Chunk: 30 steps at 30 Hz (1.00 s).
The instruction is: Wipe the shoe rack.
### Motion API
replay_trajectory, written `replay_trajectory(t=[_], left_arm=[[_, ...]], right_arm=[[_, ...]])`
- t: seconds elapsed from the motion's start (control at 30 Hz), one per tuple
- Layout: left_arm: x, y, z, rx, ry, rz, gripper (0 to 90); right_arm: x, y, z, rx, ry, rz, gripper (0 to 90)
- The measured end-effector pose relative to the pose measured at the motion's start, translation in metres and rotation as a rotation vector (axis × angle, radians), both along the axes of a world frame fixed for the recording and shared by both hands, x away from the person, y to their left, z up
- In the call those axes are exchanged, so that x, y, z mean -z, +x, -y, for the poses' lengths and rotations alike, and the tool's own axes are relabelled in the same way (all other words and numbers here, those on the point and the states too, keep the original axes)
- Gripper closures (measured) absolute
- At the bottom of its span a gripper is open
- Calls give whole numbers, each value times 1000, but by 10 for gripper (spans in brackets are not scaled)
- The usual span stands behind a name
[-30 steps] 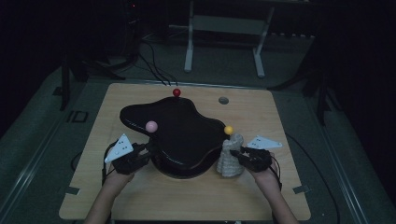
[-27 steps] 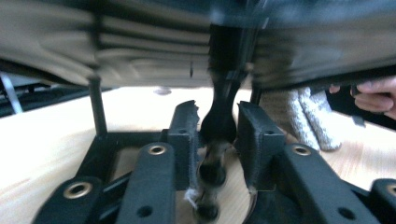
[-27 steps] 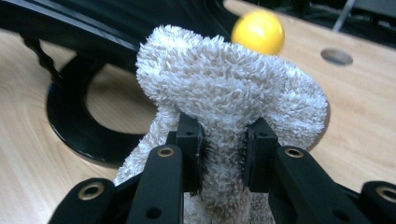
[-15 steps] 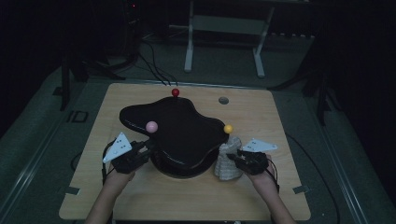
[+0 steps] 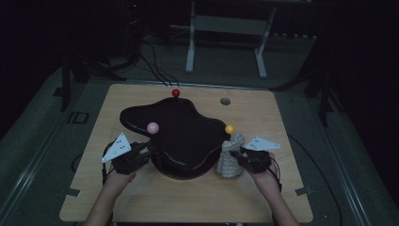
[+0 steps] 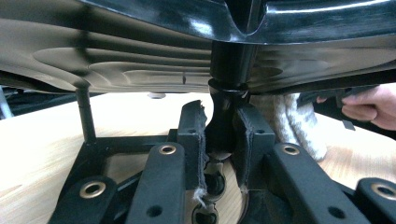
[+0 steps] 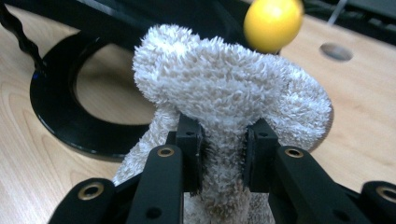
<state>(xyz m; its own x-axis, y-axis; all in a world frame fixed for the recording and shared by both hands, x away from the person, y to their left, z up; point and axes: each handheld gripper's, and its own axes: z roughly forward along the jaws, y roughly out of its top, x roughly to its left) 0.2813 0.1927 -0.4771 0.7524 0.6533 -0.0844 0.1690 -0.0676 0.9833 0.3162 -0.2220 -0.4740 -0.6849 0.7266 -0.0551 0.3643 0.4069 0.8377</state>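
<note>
Left gripper [image 6: 223, 140] with both jaws clamped on the black stem [image 6: 227, 107] beneath a glossy black tabletop [image 6: 140, 51]. Behind, a fluffy grey cloth [image 6: 292, 121] and a hand [image 6: 373, 105] over the wooden table [image 6: 42, 140].

I judge this to be a dim lab or recording room, not a home. Beyond my left gripper [image 5: 141, 157] and right gripper [image 5: 248, 159] lies a bare plywood tabletop [image 5: 188, 202] with a drilled round hole [image 5: 225, 101] near its far edge. Cables [image 5: 157, 70] run across the grey carpeted floor [image 5: 42, 136] past that edge. Farther off stands a white metal equipment frame [image 5: 226, 44]. Both grippers carry grey tracking plates [image 5: 116, 147], as test rigs do.
</note>
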Motion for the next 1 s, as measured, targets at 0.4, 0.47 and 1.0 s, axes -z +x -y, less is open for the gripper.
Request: replay_trajectory(t=[0.4,0.47,1.0], left_arm=[[-1,0,0,8,26,5,743],[-1,0,0,2,23,2,743],[-5,-3,3,-21,71,8,741]], right_arm=[[-3,-2,-2,-5,8,5,724],[-12,-5,-2,-5,27,32,723],[-23,-16,-11,-29,30,71,724]])
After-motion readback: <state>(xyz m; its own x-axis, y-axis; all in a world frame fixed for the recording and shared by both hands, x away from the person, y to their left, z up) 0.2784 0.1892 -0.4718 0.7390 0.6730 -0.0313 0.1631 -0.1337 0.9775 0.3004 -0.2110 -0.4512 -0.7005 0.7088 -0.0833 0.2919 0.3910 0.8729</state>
